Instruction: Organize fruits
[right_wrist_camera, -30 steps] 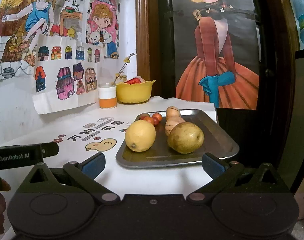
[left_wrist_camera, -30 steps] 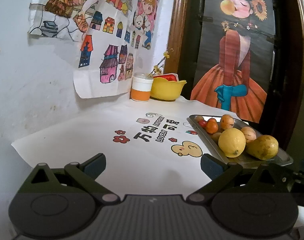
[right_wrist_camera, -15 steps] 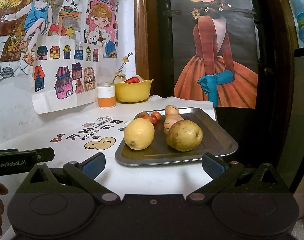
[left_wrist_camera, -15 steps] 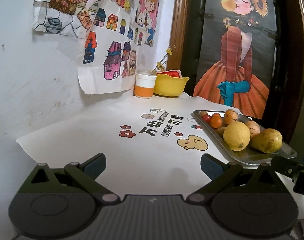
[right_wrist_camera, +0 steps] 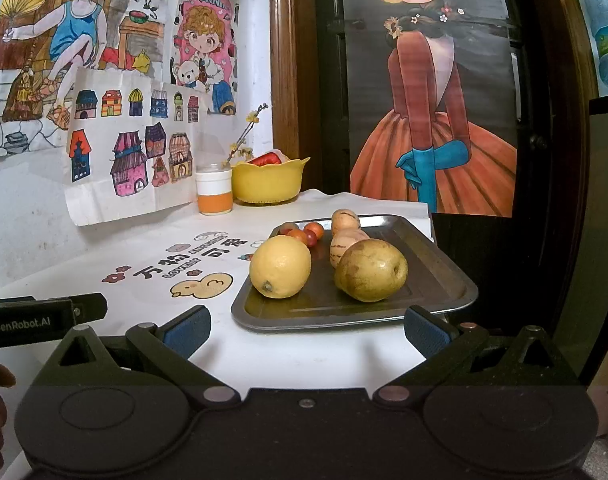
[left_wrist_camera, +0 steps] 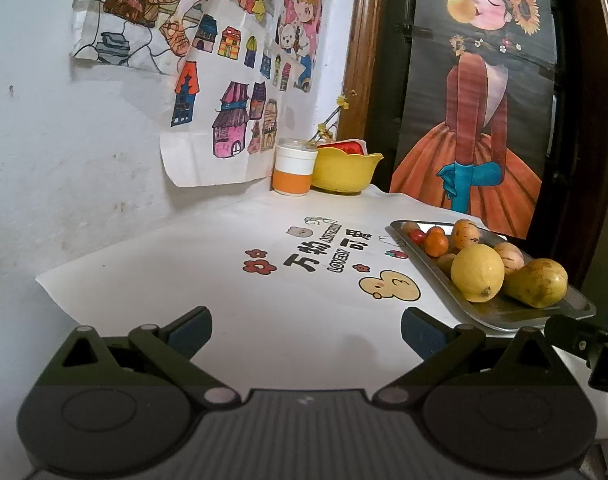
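Both tongs released, jaws spread wide, nothing between them. Left tongs hover over bare white paper covering the surface; matte black linkage arms, blue rubbery pads. Right tongs same build, aimed at the near rim of the tray.

Metal tray, rectangular, rounded corners, raised lip, dull brushed grey, lies just ahead of the right tongs, near edge between the pad tips. From the left tongs it sits ahead and to the right.

On the tray: lemon, round, pebbled yellow skin, stem nub facing the tongs, at the near left. Beside it to the right a yellow-brown pear, lumpy, speckled, smooth skin; the two are close but apart. Behind the pear two pale striped oval fruits, kind unclear, touching each other. Far left corner: cluster of small glossy red-orange tomatoes.

Paper covering has printed cartoon flowers, a duck shape and black characters, ahead of the left tongs.

Far ahead against the wall: white cup with orange band, cylindrical, twig with yellow blossoms in it; just right of it a yellow plastic bowl, scalloped rim, something red inside. Coloured drawings on crinkled paper hang on the rough white wall. The left device's black bar shows at the left edge of the right view, marked GenRobot.AI.
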